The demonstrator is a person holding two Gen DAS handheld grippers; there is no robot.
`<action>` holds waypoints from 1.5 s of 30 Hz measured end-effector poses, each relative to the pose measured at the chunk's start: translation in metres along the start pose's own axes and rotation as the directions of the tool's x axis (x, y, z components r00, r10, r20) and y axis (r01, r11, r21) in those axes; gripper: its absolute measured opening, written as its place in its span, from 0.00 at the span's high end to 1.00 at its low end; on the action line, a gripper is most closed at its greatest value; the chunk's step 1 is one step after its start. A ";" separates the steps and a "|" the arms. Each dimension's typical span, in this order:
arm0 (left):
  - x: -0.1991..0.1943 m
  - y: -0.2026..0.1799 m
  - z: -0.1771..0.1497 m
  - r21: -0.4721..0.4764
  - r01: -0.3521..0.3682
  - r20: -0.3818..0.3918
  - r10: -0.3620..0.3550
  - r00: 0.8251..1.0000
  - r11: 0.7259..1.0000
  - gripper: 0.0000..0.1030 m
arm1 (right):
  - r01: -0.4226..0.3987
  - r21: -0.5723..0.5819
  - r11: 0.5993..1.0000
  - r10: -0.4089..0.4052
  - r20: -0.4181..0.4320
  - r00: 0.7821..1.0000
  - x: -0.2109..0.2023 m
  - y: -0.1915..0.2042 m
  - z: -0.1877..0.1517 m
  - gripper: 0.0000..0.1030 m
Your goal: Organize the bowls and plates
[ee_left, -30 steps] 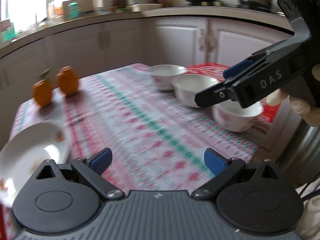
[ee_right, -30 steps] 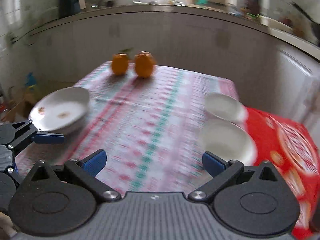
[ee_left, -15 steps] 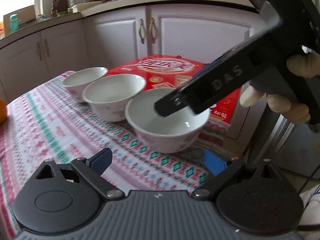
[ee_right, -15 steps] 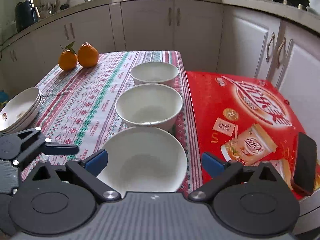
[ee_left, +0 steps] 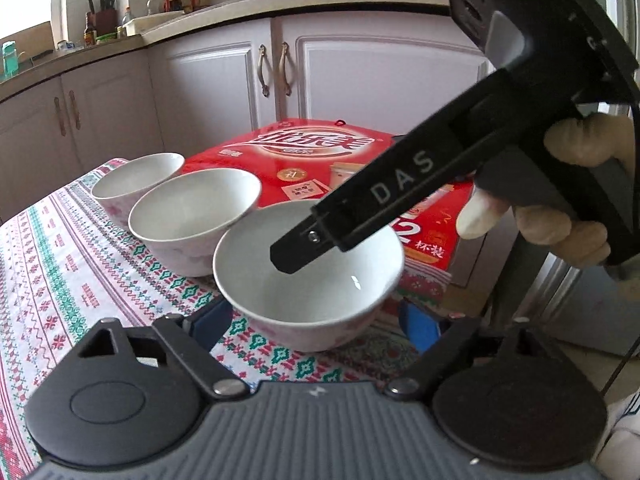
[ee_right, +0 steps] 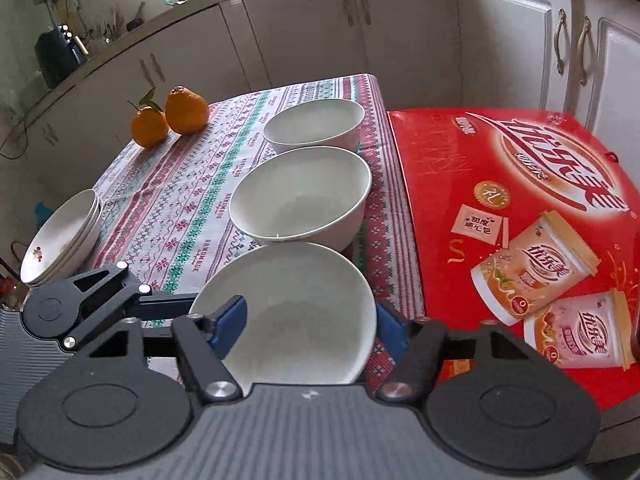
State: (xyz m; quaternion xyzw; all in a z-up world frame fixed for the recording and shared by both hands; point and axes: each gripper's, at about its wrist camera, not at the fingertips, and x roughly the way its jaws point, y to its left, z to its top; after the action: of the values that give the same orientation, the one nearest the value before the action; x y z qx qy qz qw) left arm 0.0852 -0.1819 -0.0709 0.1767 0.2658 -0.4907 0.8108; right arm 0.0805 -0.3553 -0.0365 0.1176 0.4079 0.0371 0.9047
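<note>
Three white bowls stand in a row along the right edge of the patterned tablecloth: near bowl [ee_right: 292, 312], middle bowl [ee_right: 300, 196], far bowl [ee_right: 314, 124]. My right gripper [ee_right: 310, 326] is open, its blue pads on either side of the near bowl. My left gripper [ee_left: 316, 322] is open too, close in front of the same bowl [ee_left: 308, 268], pads wide of its sides. In the left wrist view the right gripper's finger [ee_left: 304, 248] reaches over the bowl's mouth. A stack of white plates [ee_right: 60, 244] sits at the table's left edge.
A red gift box [ee_right: 516, 208] lies right of the bowls. Two oranges [ee_right: 172, 116] sit at the table's far left. White kitchen cabinets and a counter [ee_left: 224, 80] run behind the table.
Both grippers have swung from the plate side toward the bowls and closed in on the near bowl. Both stay open.
</note>
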 end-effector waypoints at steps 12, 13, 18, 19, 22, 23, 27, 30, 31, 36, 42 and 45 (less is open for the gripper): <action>0.001 0.006 0.003 -0.032 -0.003 0.002 0.003 1.000 0.999 0.17 | 0.005 -0.010 1.000 -0.005 -0.019 1.000 0.001 0.001 0.002 0.32; 0.001 0.006 0.003 -0.030 -0.004 0.001 0.004 1.000 1.000 0.17 | 0.007 -0.009 1.000 -0.007 -0.020 1.000 0.001 0.002 0.002 0.32; -0.002 0.006 0.002 -0.028 -0.010 -0.007 0.010 1.000 1.000 0.17 | -0.006 -0.010 1.000 0.006 -0.019 1.000 -0.002 0.006 0.003 0.32; -0.004 0.006 0.002 -0.028 -0.011 -0.006 0.011 1.000 1.000 0.17 | -0.009 -0.012 1.000 0.009 -0.021 1.000 -0.003 0.007 0.003 0.32; -0.010 0.008 -0.001 -0.032 -0.015 -0.008 0.014 1.000 0.999 0.17 | -0.018 -0.022 1.000 0.017 -0.028 0.999 -0.003 0.013 0.002 0.32; -0.013 0.009 -0.002 -0.036 -0.017 -0.007 0.017 1.000 0.999 0.17 | -0.021 -0.025 0.999 0.020 -0.029 0.999 -0.003 0.015 0.002 0.32; -0.025 0.010 -0.006 -0.042 -0.036 -0.003 0.036 0.999 0.998 0.17 | -0.043 -0.041 0.998 0.042 -0.036 0.998 -0.002 0.025 0.002 0.32; -0.036 0.014 -0.008 -0.056 -0.054 -0.002 0.054 0.999 0.997 0.17 | -0.072 -0.056 0.996 0.070 -0.042 0.997 0.001 0.034 0.003 0.32; -0.040 0.016 -0.009 -0.064 -0.060 -0.001 0.060 0.998 0.996 0.17 | -0.082 -0.060 0.995 0.079 -0.045 0.996 0.002 0.037 0.004 0.32; -0.060 0.026 -0.016 -0.100 -0.113 0.002 0.114 0.993 0.989 0.17 | -0.129 -0.106 0.986 0.123 -0.062 0.991 0.012 0.060 0.009 0.32; -0.078 0.038 -0.027 -0.135 -0.176 -0.004 0.177 0.984 0.975 0.17 | -0.180 -0.155 0.971 0.169 -0.083 0.982 0.024 0.085 0.015 0.32; -0.084 0.046 -0.032 -0.154 -0.197 -0.007 0.199 0.980 0.968 0.17 | -0.199 -0.180 0.963 0.185 -0.090 0.979 0.028 0.099 0.019 0.32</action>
State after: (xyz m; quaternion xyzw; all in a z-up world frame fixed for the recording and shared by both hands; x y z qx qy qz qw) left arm 0.0862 -0.0844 -0.0440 0.1369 0.2804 -0.3860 0.8681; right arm 0.1156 -0.2585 -0.0209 0.0692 0.4217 0.1672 0.8885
